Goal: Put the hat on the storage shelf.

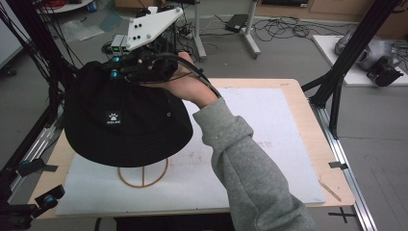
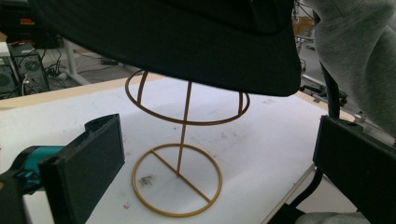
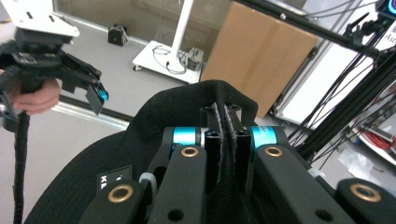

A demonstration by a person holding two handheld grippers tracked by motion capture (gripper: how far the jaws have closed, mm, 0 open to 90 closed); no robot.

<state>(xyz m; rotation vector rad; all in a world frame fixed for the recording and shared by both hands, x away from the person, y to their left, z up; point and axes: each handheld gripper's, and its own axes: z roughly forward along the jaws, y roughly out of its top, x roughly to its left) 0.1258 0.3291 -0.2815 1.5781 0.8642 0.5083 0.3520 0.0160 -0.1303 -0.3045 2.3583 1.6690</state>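
The step in hand looks like hanging the black fabric bucket hat (image 1: 125, 120) on the thin gold wire hat stand (image 2: 180, 158), above which it hangs on the white-covered wooden table (image 1: 269, 125); next it likely needs lowering until the crown seats on the upper ring. The right gripper (image 3: 223, 140) has its jaws pinched together on a fold of the hat's crown. The left gripper (image 2: 210, 158), low near the table, has its jaws wide apart and empty.

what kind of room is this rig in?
Most likely a lab or workshop: black frame struts beside the table, loose cables on the grey floor, a cardboard box and wheeled stands behind the hat.
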